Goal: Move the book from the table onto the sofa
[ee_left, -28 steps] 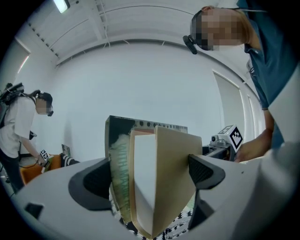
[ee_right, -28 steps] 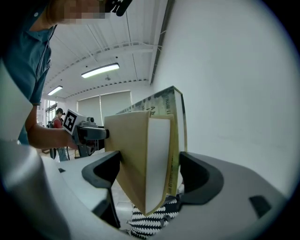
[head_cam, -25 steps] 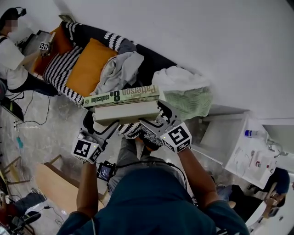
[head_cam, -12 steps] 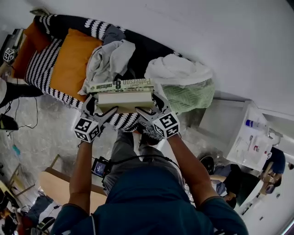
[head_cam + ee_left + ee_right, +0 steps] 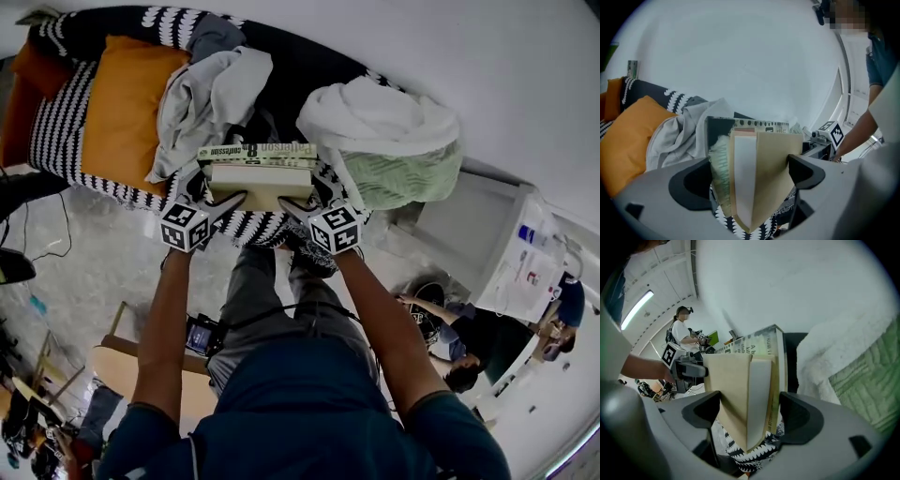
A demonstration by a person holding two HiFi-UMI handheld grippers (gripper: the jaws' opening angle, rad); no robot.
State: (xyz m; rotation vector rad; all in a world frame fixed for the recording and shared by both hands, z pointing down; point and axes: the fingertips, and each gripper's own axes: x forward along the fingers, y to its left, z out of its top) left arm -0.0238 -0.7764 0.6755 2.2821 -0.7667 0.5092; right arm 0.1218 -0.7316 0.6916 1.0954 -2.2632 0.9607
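Observation:
Two stacked books hang level between my grippers: a green-spined book [image 5: 258,151] on top of a thicker beige book [image 5: 261,184]. My left gripper [image 5: 221,194] grips the stack's left end and my right gripper [image 5: 302,199] its right end. The stack hovers over the front edge of the black-and-white patterned sofa [image 5: 56,141]. In the left gripper view the beige book [image 5: 764,173] fills the gap between the jaws of the left gripper [image 5: 750,174]. The right gripper view shows that book [image 5: 736,394] pinched in the right gripper [image 5: 749,412].
On the sofa lie an orange cushion [image 5: 122,103], grey clothes [image 5: 211,94], a white towel [image 5: 375,117] and a green blanket [image 5: 408,173]. A white cabinet [image 5: 506,253] stands to the right. A person [image 5: 469,328] sits low on the right.
Both grippers have carried the stack forward, from short of the sofa to over its front edge. The grip on the books is unchanged.

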